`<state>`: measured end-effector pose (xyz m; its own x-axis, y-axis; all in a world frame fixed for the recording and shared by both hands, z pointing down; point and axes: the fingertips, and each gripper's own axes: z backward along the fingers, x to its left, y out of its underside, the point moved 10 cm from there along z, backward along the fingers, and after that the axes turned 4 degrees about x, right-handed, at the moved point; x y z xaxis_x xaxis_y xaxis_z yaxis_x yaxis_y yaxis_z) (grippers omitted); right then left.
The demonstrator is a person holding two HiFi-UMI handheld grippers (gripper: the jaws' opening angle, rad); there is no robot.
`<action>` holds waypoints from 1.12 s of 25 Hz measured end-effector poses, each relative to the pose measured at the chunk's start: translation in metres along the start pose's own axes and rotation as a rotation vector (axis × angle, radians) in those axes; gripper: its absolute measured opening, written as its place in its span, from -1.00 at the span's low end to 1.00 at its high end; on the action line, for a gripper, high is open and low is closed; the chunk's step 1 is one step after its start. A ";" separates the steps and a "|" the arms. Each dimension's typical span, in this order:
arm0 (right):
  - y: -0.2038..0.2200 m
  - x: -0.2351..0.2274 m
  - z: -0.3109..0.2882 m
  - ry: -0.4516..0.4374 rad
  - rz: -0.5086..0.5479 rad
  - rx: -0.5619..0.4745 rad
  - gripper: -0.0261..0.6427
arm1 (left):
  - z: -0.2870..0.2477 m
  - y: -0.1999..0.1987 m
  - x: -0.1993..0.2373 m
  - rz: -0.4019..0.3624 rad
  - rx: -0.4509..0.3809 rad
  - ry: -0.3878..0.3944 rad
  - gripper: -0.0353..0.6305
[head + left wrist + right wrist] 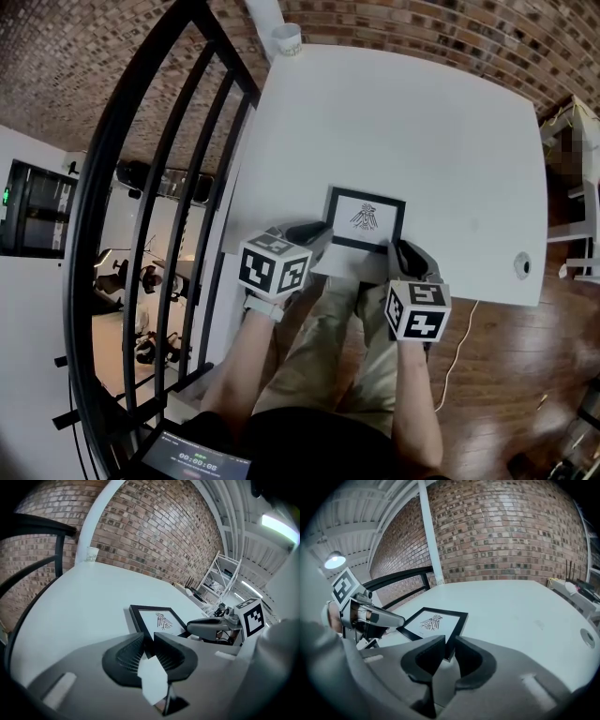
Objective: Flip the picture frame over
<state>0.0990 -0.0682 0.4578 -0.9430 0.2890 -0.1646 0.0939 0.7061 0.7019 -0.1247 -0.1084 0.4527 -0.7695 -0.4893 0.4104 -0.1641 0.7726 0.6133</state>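
Picture frame (366, 217), bird print facing up, lies near the front edge of the white desk (394, 122). The left claw (149, 639) is closed to a narrow gap on the frame's near left corner. The right claw (450, 641) likewise pinches the near right corner; a cup (287, 39) stands at the far edge.

Picture frame (366, 217) near corners swallowed between the jaws of left gripper (317, 231) and right gripper (403, 253), its bird-like print too small to read, paper cup (287, 39) markings illegible, dark screen (192, 459) cut off by the bottom edge.
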 end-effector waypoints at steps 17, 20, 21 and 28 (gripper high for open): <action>-0.001 -0.009 0.004 -0.034 -0.042 -0.016 -0.93 | 0.027 -0.027 -0.033 0.031 -0.212 0.103 -0.76; -0.001 -0.014 0.003 -0.037 -0.057 -0.018 -0.94 | 0.030 -0.034 -0.043 0.026 -0.243 0.141 -0.76; -0.001 -0.015 0.004 -0.036 -0.058 -0.017 -0.94 | 0.032 -0.036 -0.047 0.023 -0.253 0.153 -0.76; -0.001 -0.021 0.005 -0.037 -0.051 0.007 -0.94 | 0.032 -0.050 -0.075 -0.029 -0.294 0.238 -0.75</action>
<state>0.1206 -0.0717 0.4573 -0.9341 0.2767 -0.2257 0.0486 0.7247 0.6873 -0.0791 -0.0976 0.3694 -0.5968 -0.6160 0.5141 0.0272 0.6249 0.7802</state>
